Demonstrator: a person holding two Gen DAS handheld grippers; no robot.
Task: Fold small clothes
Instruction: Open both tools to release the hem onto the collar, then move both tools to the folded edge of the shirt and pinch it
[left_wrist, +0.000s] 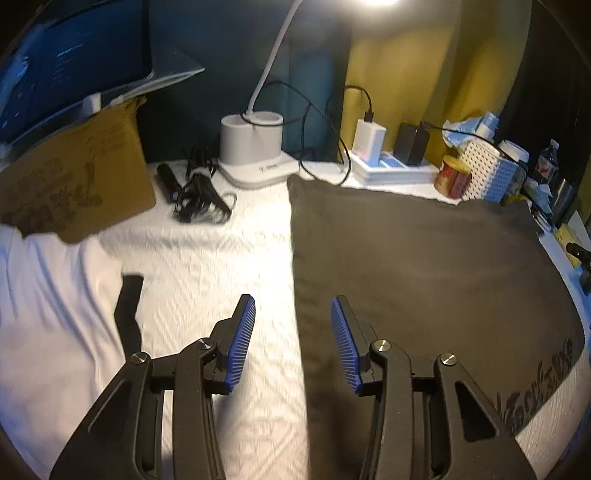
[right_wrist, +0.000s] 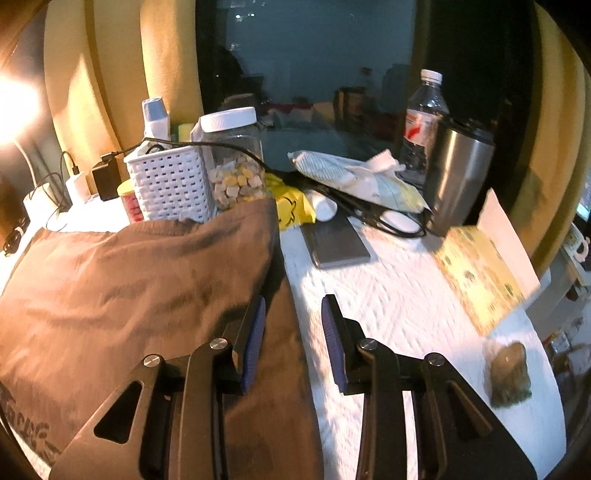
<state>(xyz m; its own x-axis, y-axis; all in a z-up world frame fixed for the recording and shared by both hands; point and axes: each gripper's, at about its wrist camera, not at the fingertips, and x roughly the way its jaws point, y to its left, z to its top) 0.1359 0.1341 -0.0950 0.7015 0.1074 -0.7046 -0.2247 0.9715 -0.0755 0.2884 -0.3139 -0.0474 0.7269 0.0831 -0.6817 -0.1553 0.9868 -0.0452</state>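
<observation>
A dark grey-brown garment (left_wrist: 424, 273) with printed lettering lies spread flat on the white textured tabletop (left_wrist: 207, 258). My left gripper (left_wrist: 293, 314) is open and empty, hovering over the garment's left edge. In the right wrist view the same garment (right_wrist: 129, 280) lies at the left. My right gripper (right_wrist: 293, 314) is open and empty over the garment's right edge, its left finger above the cloth. A white garment (left_wrist: 48, 317) with a dark strip (left_wrist: 127, 314) on it lies at the far left. A folded tan garment (left_wrist: 74, 177) lies behind it.
At the back stand a lamp base (left_wrist: 255, 147), bundled cables (left_wrist: 199, 192), a power strip with chargers (left_wrist: 391, 162), a white basket (right_wrist: 170, 184), a jar (right_wrist: 234, 158), a water bottle (right_wrist: 424, 122), a steel tumbler (right_wrist: 461, 177), a phone (right_wrist: 336, 240), a yellow card (right_wrist: 480, 277).
</observation>
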